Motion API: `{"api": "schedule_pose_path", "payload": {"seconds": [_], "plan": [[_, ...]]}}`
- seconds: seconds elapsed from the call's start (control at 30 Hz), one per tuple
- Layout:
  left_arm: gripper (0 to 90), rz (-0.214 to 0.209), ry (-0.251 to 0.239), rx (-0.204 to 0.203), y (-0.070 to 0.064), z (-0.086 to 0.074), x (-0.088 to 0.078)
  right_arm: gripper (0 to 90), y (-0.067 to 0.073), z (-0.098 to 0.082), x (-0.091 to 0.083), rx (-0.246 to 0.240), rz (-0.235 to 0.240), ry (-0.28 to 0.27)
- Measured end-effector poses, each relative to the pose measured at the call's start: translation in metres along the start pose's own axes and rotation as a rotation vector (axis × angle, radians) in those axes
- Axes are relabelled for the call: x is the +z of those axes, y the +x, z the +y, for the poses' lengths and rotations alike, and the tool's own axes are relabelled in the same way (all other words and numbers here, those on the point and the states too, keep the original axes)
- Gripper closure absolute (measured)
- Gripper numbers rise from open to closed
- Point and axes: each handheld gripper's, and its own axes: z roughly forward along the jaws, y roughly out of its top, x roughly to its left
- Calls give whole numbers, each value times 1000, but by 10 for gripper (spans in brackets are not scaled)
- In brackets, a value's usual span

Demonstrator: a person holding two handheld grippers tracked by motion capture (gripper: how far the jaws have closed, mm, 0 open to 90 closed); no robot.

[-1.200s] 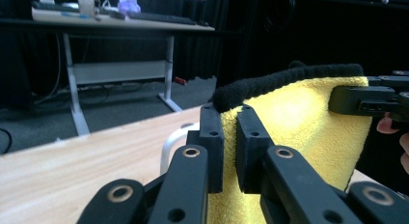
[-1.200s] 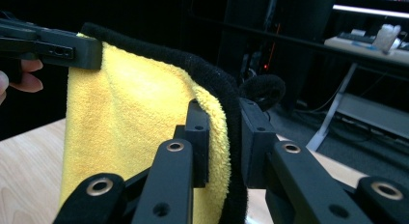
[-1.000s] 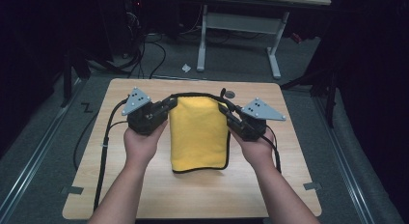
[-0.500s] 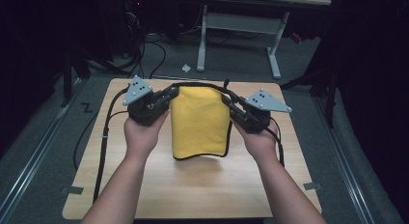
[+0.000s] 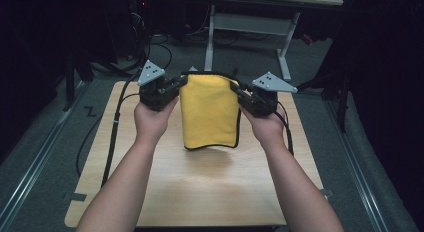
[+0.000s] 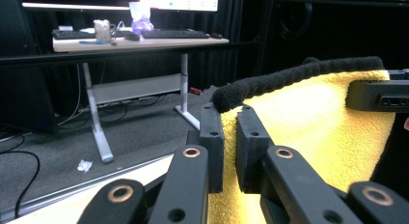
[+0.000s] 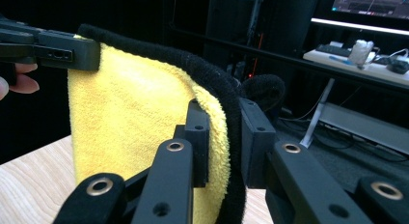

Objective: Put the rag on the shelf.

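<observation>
**Two claws hold up a yellow towel**

The big wooden counter with pale board top (image 5: 200, 192) sits in the middle of a dark room. Its top is smooth and flat.

Above it hangs the soft yellow cloth with a fuzzy black edge (image 5: 209, 112). It is in the air over the far part of the counter, and its bottom edge hangs free above the wood. It looks fluffy, like a small towel. It hangs flat and straight because it is held at both top corners, so I think the person wants to spread it out or fold it.

The left claw (image 6: 230, 154) is pinching the cloth at its top left corner. The right claw (image 7: 224, 142) is pinching the top right corner, right on the thick black edge. Both claws are hard, black and blocky.
</observation>
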Motion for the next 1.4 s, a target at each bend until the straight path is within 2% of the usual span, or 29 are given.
{"api": "schedule_pose_path", "payload": {"seconds": [0.17,0.37,0.5,0.67,0.8,0.9,1.03,1.27,1.33,1.4], "plan": [[834,21,13,17,6,7,13,774,-10,4,14,-4,-11,15],[831,22,23,29,17,13,32,774,-23,6,29,-5,-19,20],[823,20,34,57,22,14,45,772,-35,3,40,-1,-20,32],[820,24,61,33,32,10,62,770,-48,-4,53,14,-9,44],[821,25,123,18,42,-2,77,768,-54,-13,64,16,1,72],[835,16,181,-21,48,-17,86,769,-59,-24,74,28,17,138],[840,-6,227,-56,54,-36,92,769,-63,-38,81,18,43,178],[841,-18,267,-76,57,-53,94,768,-65,-55,86,37,50,210],[840,-22,277,-98,59,-59,94,768,-65,-58,89,51,56,224],[841,-29,287,-118,61,-66,95,768,-67,-61,91,89,64,226]]}}
